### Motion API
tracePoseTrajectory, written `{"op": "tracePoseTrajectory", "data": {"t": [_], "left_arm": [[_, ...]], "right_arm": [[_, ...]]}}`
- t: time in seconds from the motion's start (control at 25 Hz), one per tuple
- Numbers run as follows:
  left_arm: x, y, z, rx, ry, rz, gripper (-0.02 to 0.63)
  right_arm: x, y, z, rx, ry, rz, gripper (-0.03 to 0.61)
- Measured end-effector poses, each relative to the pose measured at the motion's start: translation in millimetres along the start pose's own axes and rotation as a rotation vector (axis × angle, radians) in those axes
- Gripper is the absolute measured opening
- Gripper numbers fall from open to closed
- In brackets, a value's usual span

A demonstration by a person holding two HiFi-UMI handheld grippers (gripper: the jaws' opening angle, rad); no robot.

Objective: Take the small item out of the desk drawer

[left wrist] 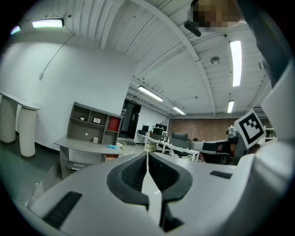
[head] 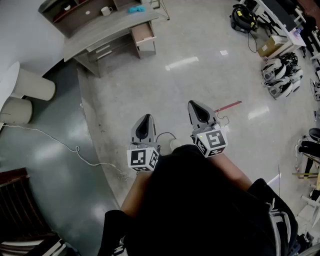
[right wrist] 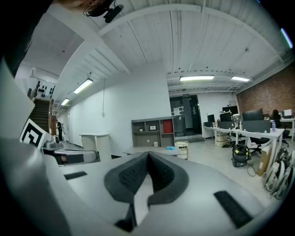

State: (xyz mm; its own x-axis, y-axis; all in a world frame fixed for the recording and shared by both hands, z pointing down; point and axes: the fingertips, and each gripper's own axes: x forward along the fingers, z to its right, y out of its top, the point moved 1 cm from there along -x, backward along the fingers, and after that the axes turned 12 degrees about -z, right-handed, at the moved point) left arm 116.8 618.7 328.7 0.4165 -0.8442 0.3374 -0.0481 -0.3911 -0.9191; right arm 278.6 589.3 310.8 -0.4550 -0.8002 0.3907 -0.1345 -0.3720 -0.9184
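The grey desk (head: 102,27) stands far off at the top of the head view, with one drawer (head: 143,33) pulled out at its right end. What lies inside the drawer is too small to tell. A white mug (head: 106,10) and a blue item (head: 136,9) sit on the desktop. My left gripper (head: 146,118) and right gripper (head: 196,105) are held close to the person's body, both shut and empty. The desk (left wrist: 87,147) shows small in the left gripper view, beyond the shut gripper (left wrist: 147,154). In the right gripper view the desk (right wrist: 150,150) lies beyond the shut gripper (right wrist: 148,154).
A wide stretch of shiny floor (head: 190,75) lies between me and the desk. White round pillars (head: 32,84) stand at the left, with a cable (head: 65,147) trailing on the floor. A vacuum cleaner (head: 243,17), boxes and helmets (head: 280,75) crowd the right side.
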Motion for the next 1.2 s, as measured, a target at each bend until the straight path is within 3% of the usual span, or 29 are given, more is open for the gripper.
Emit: {"op": "tracePoseTrajectory", "data": {"t": [0.88, 0.92, 1.0, 1.08, 1.2], "left_arm": [[-1, 7, -21, 0.008, -0.013, 0.004, 0.02], [-1, 8, -22, 0.008, -0.009, 0.007, 0.02], [-1, 7, -24, 0.008, -0.003, 0.006, 0.035], [0, 4, -27, 0.002, -0.004, -0.011, 0.133], [2, -6, -34, -0.015, 0.001, -0.044, 0.196]], "right_arm": [[6, -2, 25, 0.073, -0.028, 0.006, 0.001], [6, -3, 29, 0.072, -0.033, 0.002, 0.017], [5, -7, 36, 0.076, -0.047, -0.013, 0.145], [5, -14, 42, 0.084, -0.052, -0.033, 0.187], [7, -25, 47, 0.082, -0.042, -0.074, 0.263]]}}
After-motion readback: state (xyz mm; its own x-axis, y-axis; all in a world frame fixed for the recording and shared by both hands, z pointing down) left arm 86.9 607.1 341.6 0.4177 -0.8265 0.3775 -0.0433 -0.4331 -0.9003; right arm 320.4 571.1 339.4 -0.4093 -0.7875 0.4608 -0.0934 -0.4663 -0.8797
